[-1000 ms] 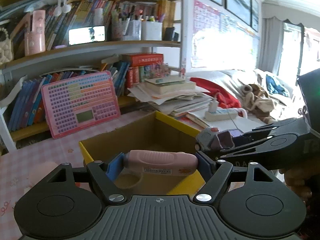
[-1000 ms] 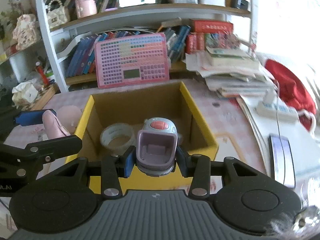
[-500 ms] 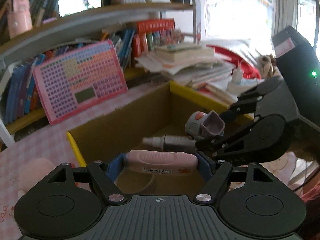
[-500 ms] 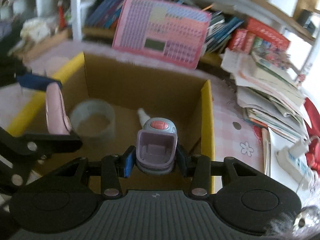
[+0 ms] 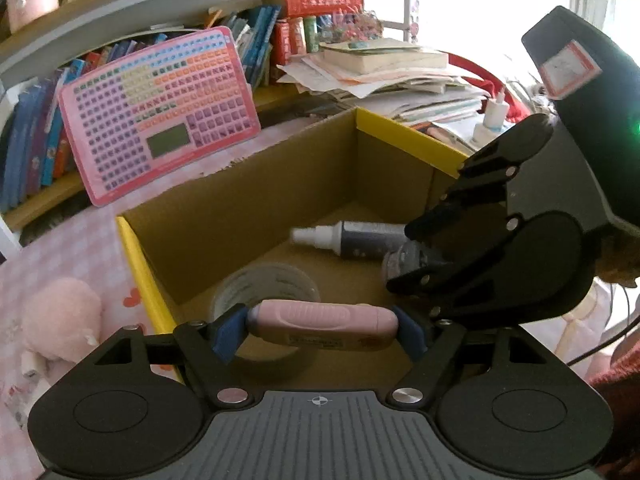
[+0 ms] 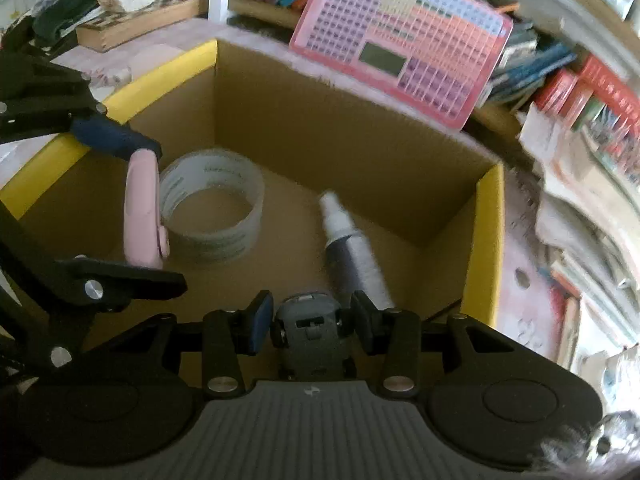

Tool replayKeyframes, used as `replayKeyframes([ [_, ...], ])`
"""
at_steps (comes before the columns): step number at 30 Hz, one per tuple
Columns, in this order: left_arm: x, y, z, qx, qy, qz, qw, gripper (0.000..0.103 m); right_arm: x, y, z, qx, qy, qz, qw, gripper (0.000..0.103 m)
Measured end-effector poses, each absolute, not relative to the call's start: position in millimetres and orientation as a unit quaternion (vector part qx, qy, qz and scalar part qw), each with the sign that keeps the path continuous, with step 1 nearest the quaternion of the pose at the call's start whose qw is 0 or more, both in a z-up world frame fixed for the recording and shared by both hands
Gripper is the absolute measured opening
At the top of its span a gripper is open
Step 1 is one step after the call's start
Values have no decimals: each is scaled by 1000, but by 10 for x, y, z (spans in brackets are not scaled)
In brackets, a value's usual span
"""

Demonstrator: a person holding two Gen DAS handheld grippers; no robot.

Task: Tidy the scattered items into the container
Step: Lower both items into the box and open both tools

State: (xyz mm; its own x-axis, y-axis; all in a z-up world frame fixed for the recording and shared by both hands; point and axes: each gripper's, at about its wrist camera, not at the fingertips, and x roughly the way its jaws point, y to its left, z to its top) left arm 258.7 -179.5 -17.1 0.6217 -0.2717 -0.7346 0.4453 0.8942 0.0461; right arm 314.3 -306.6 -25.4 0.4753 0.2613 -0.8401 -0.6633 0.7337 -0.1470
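A yellow-rimmed cardboard box (image 5: 384, 120) (image 6: 486, 216) holds a roll of clear tape (image 5: 266, 280) (image 6: 212, 208) and a spray bottle (image 5: 352, 238) (image 6: 348, 248). My left gripper (image 5: 322, 326) is shut on a pink tube-shaped case (image 5: 320, 320) (image 6: 140, 208), held over the box's near-left part above the tape. My right gripper (image 6: 308, 320) is open inside the box; the grey toy car (image 6: 310, 328) (image 5: 404, 260) sits between its jaws with gaps on both sides, tipped over.
A pink keyboard-style toy board (image 5: 156, 112) (image 6: 400, 44) leans on the bookshelf behind the box. A pink plush (image 5: 60, 320) lies left of the box. Stacked books and papers (image 5: 384, 68) and a power strip lie to the right.
Both grippers dropped lower into the box. The right jaws opened and let go of the toy car, which tipped over.
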Motion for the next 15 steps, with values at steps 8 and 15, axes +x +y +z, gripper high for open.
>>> replayKeyframes([
  [8, 2547, -1749, -149, 116, 392, -207, 889, 80, 3035, -3006, -215, -210, 445, 277, 826, 41],
  [15, 2467, -1649, -129, 119, 392, -214, 887, 83, 2919, -2966, -268, -145, 465, 261, 834, 42],
])
